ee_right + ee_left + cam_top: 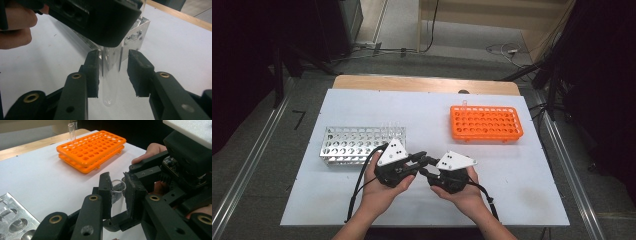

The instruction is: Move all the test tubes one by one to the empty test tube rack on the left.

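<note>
Midway across the white table (512, 190), we meet our two grippers nose to nose over a clear glass test tube (117, 197), which hangs upright just above the tabletop. Our left gripper (117, 192) pinches the tube near its open mouth, both pads pressed against the glass. Our right gripper (112, 75) stands around the tube's lower half with its jaws spread; daylight shows on either side of the glass in the right gripper view, so no pad presses there. We judge this a handover between the two hands: the left keeps the tube steady and vertical so that the rounded bottom stays free for the other claw to bracket.

Just behind the tube, on the left-hand side, sits the metal rack (362, 142), its rows of round holes facing up. It lies close to the left gripper, near enough to be the likely source of the tube.

Farther from the tube, toward the far right of the table, lies the orange rack (486, 122). One tube (72, 131) already stands upright at its far corner, which suggests where the held one is bound.
</note>
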`<act>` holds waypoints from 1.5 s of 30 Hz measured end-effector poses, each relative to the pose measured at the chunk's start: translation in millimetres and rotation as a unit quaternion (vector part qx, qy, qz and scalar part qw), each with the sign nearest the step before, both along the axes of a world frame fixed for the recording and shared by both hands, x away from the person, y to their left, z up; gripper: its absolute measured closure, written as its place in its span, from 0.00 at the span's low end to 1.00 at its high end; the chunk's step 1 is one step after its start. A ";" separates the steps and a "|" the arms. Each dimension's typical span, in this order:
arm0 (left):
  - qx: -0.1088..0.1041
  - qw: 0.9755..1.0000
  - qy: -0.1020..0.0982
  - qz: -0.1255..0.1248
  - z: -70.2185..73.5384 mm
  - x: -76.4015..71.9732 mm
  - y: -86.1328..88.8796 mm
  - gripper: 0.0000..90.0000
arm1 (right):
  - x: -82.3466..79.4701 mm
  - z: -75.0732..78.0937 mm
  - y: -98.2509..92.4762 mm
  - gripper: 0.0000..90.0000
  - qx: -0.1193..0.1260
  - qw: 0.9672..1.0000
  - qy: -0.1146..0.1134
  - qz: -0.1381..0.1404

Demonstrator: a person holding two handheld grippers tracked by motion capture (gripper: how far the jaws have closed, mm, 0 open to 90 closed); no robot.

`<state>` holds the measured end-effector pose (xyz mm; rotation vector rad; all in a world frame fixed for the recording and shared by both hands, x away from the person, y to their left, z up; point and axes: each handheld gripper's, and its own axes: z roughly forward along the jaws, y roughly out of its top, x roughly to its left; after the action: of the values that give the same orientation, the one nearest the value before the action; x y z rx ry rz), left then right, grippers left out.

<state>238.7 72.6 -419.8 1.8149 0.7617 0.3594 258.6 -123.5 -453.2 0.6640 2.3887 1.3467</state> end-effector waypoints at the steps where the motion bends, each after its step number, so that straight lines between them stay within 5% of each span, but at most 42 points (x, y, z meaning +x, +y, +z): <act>1: 0.000 1.000 0.000 0.000 0.1 0.1 0.4 0.85 | 0.2 -0.3 0.0 0.62 -0.001 1.000 0.002 0.003; 5: -0.002 1.000 0.000 0.002 0.5 0.3 1.6 0.85 | 0.6 -0.4 0.2 0.52 -0.001 1.000 0.008 0.011; 14: -0.004 1.000 -0.005 0.009 3.2 1.5 7.8 0.85 | 4.1 2.9 -4.7 0.11 0.008 0.999 0.031 0.026; 19: -0.009 1.000 -0.007 0.019 6.1 3.0 15.0 0.85 | 6.1 6.1 -11.6 0.02 0.020 0.999 0.033 0.025; 28: -0.015 0.999 -0.014 0.038 11.3 5.4 30.6 0.85 | 10.3 11.1 -33.5 0.00 0.036 0.998 0.035 0.021; 45: -0.015 0.997 -0.026 0.070 20.7 8.8 54.7 0.85 | 20.3 10.2 -85.1 0.00 0.039 0.998 0.028 -0.037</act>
<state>247.6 127.3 -399.1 1.7222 0.8552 0.4821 278.8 -208.6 -443.0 0.8143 2.3400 1.4148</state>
